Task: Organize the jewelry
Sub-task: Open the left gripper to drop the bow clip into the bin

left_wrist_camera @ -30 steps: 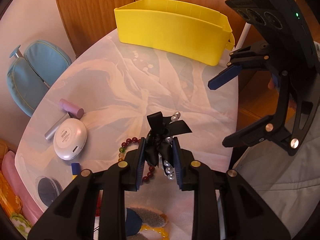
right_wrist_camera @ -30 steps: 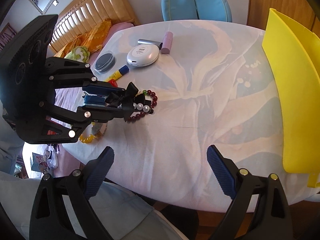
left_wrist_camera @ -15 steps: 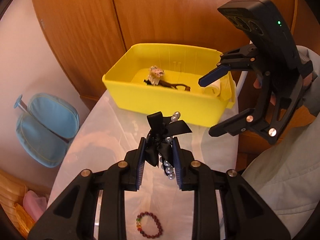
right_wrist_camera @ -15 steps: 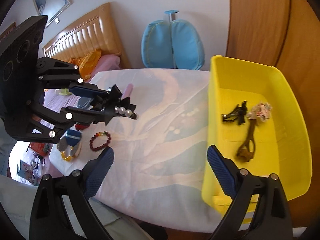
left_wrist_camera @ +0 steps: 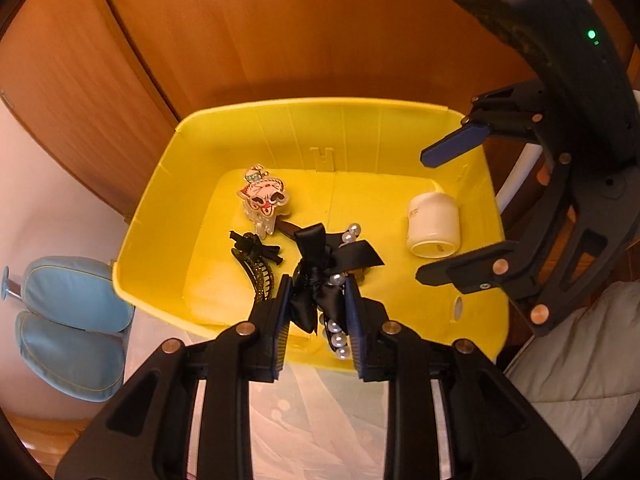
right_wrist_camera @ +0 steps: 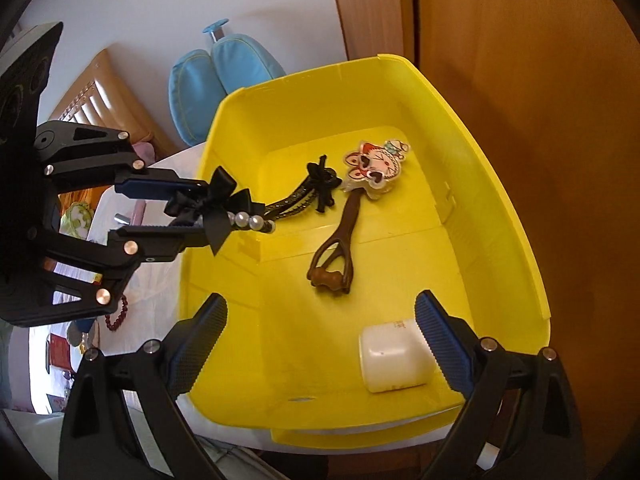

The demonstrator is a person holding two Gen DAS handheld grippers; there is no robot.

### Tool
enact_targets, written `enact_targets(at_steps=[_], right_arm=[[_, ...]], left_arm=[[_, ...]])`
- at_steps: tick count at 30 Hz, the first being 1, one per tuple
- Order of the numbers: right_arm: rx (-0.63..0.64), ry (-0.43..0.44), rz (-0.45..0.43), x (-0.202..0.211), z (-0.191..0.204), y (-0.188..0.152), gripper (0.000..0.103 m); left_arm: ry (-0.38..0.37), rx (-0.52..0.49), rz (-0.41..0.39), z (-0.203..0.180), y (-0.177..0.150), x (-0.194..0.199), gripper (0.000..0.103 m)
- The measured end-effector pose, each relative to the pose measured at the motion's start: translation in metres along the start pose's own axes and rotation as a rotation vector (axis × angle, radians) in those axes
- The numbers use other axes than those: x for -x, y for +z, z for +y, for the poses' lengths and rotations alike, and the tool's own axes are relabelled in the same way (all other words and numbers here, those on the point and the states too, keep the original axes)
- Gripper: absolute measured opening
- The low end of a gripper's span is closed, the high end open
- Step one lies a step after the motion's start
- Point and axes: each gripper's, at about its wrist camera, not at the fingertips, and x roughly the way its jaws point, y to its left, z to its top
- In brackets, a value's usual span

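A black bow with pearls [left_wrist_camera: 320, 280] is held pinched in the left gripper [left_wrist_camera: 318, 308], jaws closed on its ribbon, at the near wall of the yellow bin [left_wrist_camera: 152, 196]. In the right wrist view its pearl strand is seen pointing forward over the rim and above the bin's floor, so release is judged to be next. The right gripper [right_wrist_camera: 320, 344] is held wide open, empty, above the white jar [right_wrist_camera: 394, 356].
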Motion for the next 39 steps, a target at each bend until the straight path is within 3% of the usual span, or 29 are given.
enact_targets(at_steps=[7,16,20,28,32,39], right_arm=[[-0.042,-0.024,0.090,-0.035,-0.018,0.016,0.096],[-0.043,-0.010,0.134,-0.052,-0.020,0.022,0.096],[-0.030,-0.006,0.126,-0.051,-0.017,0.025,0.096],[-0.009,-0.005,0.080,-0.036,-0.011,0.023,0.096],[0.004,0.011,0.038,-0.022,-0.005,0.020,0.096],[0.055,0.057,-0.079,0.012,0.021,0.014,0.096]], left_arm=[[-0.046,-0.004,0.150,0.018,0.015,-0.064,0.026],[-0.051,-0.004,0.163,0.022,0.012,-0.080,0.028],[-0.027,0.018,0.144,0.028,0.012,-0.073,0.043],[0.007,0.049,0.098,0.032,0.011,-0.053,0.043],[0.010,0.111,0.043,0.035,0.003,-0.031,0.043],[0.080,0.228,-0.063,0.036,-0.026,0.025,0.058]])
